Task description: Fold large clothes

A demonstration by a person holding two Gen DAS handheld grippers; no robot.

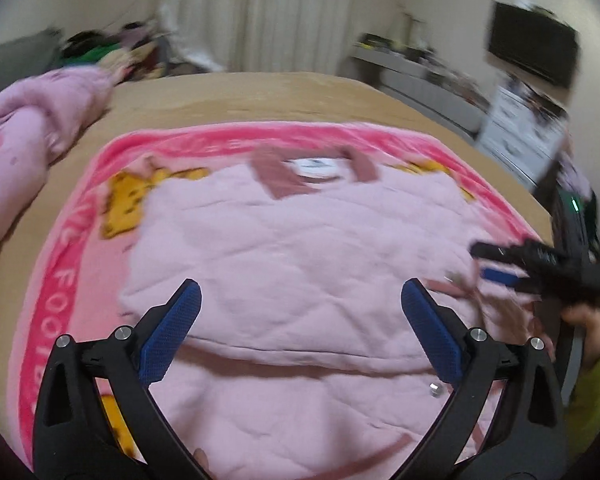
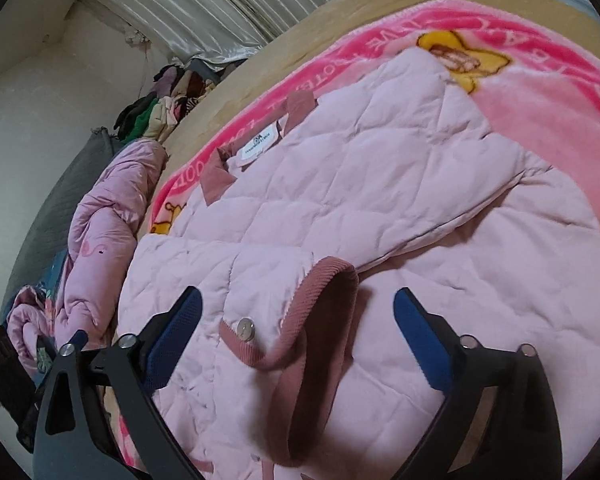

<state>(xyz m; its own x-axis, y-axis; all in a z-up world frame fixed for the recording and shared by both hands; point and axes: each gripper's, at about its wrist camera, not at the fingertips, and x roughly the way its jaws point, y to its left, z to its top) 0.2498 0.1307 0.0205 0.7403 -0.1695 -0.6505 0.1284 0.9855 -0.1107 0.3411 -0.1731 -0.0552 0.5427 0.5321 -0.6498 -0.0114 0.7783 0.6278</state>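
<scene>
Pink quilted jacket point(image 2: 340, 208) spread on the pink blanket point(image 2: 540, 120). Left gripper point(image 1: 300, 320) and right gripper point(image 2: 298, 316), fingers open, empty. Risk: slippery padding springing open; corduroy cuff point(image 2: 320, 280) unrolling.

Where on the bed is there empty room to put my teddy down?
Bare tan sheet lies beyond the pink blanket toward the curtains. The middle is covered by the pink jacket; the rolled quilt crowds the left.
</scene>
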